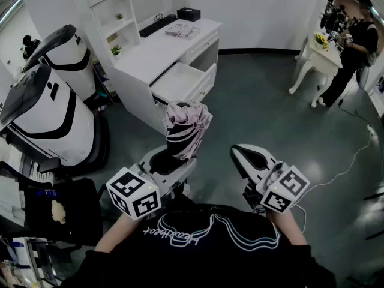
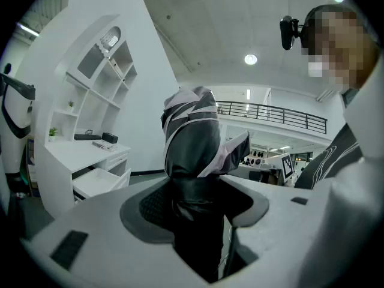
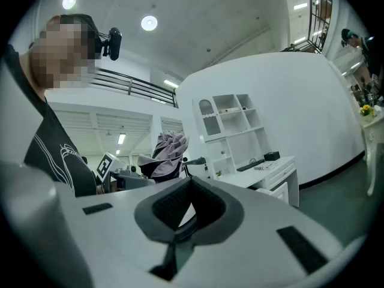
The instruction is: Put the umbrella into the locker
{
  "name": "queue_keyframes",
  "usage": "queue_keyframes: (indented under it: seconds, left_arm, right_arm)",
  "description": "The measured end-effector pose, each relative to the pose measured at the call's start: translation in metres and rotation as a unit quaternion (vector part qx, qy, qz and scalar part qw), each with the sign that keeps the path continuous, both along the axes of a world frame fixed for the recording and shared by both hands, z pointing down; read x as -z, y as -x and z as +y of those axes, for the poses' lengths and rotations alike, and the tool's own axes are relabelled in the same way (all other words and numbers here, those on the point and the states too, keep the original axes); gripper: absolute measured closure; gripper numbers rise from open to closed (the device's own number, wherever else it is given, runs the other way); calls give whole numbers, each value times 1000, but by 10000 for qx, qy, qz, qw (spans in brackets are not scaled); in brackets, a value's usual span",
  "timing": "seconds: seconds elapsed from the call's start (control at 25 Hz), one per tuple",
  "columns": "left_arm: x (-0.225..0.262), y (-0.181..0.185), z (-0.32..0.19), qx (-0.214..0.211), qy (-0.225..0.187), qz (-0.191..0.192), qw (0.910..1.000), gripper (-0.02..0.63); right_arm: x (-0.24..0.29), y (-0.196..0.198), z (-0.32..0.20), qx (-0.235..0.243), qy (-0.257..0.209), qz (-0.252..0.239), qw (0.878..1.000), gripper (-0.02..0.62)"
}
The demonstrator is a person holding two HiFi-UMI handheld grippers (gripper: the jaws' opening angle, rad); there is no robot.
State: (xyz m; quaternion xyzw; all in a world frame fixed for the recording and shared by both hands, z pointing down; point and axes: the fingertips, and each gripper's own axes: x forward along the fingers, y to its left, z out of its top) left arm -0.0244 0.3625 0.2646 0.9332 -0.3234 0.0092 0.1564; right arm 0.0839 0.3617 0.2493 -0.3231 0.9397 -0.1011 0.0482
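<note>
Left gripper (image 1: 177,159): jaws stood fairly wide and were clamped on the dark lower part of the umbrella, one pad pressing on either side.
Umbrella (image 1: 187,125): folded, in grey, black and pale pink fabric. It stood upright out of the left gripper with its bunched end uppermost. It hung over the floor, in front of the white table and in no compartment.
Right gripper (image 1: 252,159): jaws were together with nothing between them. It was held beside the left gripper, apart from the umbrella.
White table (image 1: 157,53): stood against the wall, with open shelves (image 1: 120,17) above it.
Drawer (image 1: 180,83): was pulled open, near the umbrella's top.
Floor (image 1: 270,113): dark and glossy.
Background: a person (image 1: 354,47) stood at the far right, well apart.
</note>
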Motion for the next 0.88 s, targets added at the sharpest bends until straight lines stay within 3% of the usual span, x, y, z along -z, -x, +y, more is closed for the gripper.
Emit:
queue_keyframes:
  seconds: [0.44, 0.88]
  left_arm:
    - [-5, 23, -13, 256, 17, 122, 9996, 379]
    - [-23, 27, -81, 243, 241, 229, 9992, 379]
  right_arm:
    - [-1, 18, -20, 88, 57, 280, 9996, 592]
    - [-23, 24, -86, 111, 286, 300, 9991, 592]
